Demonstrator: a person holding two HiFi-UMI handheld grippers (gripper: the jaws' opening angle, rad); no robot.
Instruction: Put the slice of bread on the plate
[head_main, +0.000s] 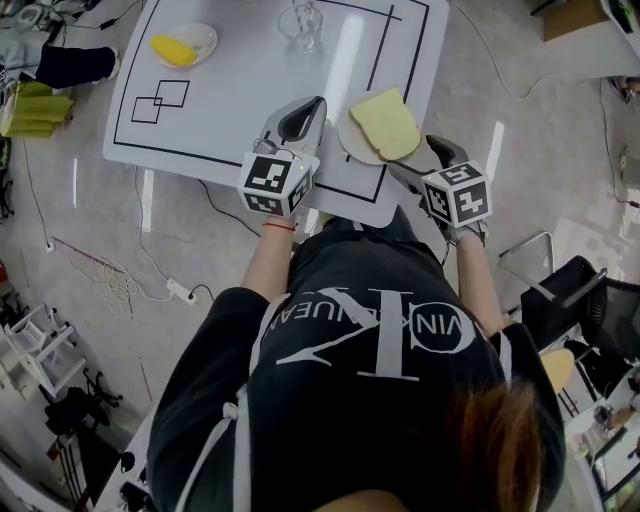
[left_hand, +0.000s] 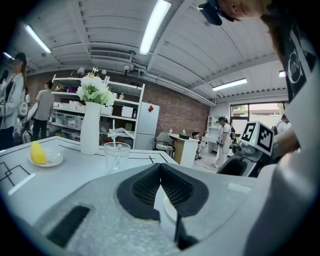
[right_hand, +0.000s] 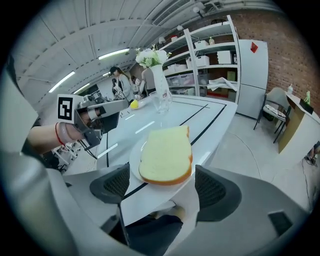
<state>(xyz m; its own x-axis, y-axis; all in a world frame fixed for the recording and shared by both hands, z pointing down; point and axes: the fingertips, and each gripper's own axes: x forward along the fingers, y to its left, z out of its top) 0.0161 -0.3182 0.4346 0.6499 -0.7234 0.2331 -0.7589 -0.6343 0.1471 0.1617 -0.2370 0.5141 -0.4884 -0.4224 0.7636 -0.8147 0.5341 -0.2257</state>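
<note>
**Bread on the plate, tongs standing off**

We see the right tongs (right_hand: 162, 192) spread wide and gripping nothing, at the near right edge of the table (head_main: 240, 90). Its two pads frame the slice of bread (right_hand: 166, 155) that lies just beyond them without touching it. The left tongs (left_hand: 160, 167) is pinched together, pad tips meeting, with nothing between them. It hovers over the near edge of the table, just left of the plate (head_main: 350, 140).

The slice lies flat on that white plate, its pale face up and its crust overhanging the rim on the right side. The plate sits at the near right of the table, across the black line that borders the top.

Farther off, near the far edge, stands a clear glass (head_main: 302, 25). At the far left, a small dish (head_main: 200, 40) carries a yellow piece (head_main: 172, 50). From the left gripper view we also make out a white vase of flowers (left_hand: 91, 127) on the table beyond the glass.
</note>
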